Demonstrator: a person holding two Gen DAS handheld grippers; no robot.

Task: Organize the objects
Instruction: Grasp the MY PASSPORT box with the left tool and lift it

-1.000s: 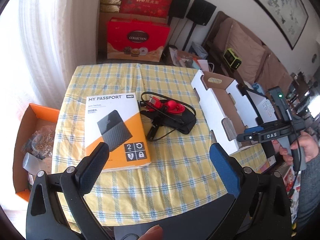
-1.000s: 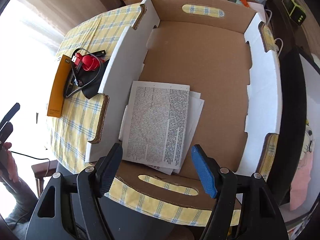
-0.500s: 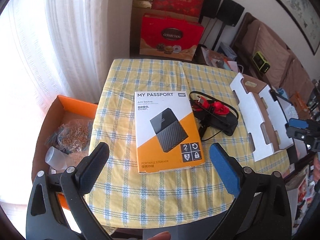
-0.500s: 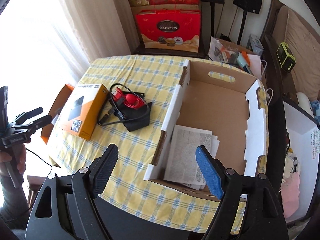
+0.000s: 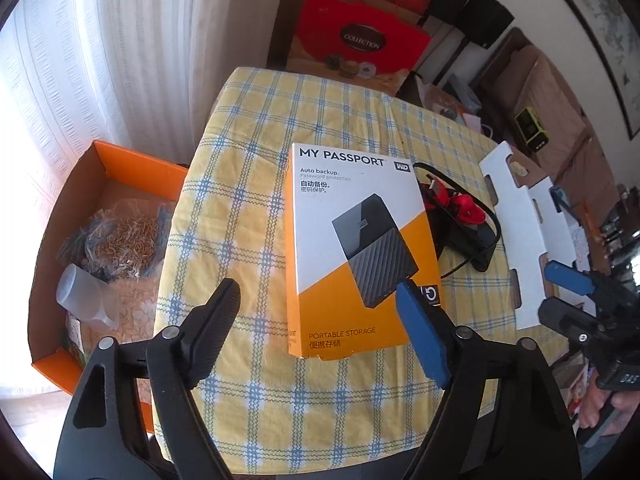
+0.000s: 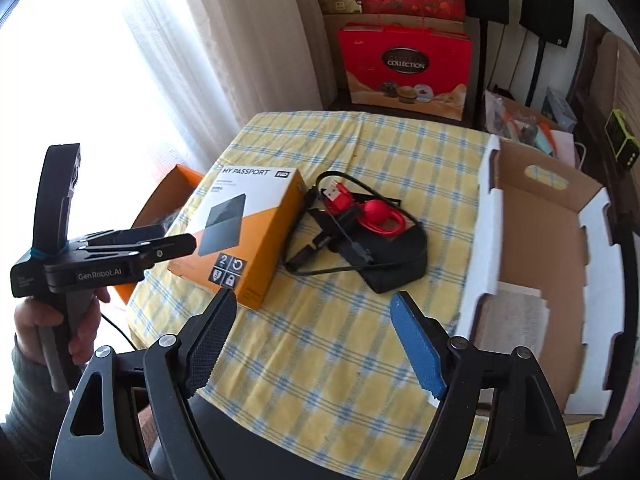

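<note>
With both claws spread and holding nothing, the left claw (image 5: pixel 318 304), just narrowed, hung over the hard-drive box (image 5: pixel 356 248) lying flat on the worktop (image 5: pixel 248 184), whose breadth looked likely to slip a pinch across its face.

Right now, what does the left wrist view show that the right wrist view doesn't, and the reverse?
Only the left wrist view looks into the orange box beside the table: a bag of small hardware and a translucent bottle.

Only the right wrist view looks into the cardboard tray, with printed papers inside, and shows the hand carrying the left gripper.

Both show the My Passport box, the red-and-black cable bundle, the checked tablecloth and open, empty jaws.
</note>
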